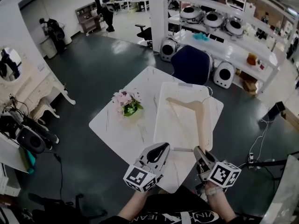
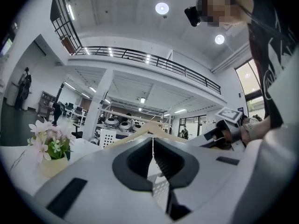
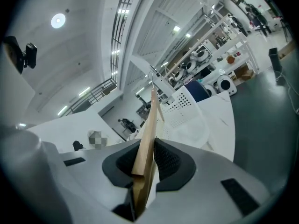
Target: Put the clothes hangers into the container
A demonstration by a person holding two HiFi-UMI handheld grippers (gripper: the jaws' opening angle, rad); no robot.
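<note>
At the near edge of a white worktop (image 1: 110,125), the right gripper (image 1: 200,150) is clamped on the tip of one arm of a wooden hanger (image 1: 202,120). Its pads press on both flat faces of the wood, a grip that likely stops the long piece from twisting as it is carried. The hanger reaches away from the gripper over the white perforated container (image 1: 161,111), with its hook toward the far rim and its second arm angled to the left. It appears to be going into the container, though whether it already rests on the bottom or is held just above it cannot be told. Beside it, the left gripper (image 1: 164,146) has its jaws pressed together with nothing between them. It sits near the container's near rim, seemingly idle while one gripper does the job. A pot of pink flowers (image 1: 126,101) stands on the worktop to the left of the container, clear of the hanger's path. No other hanger is in sight.
</note>
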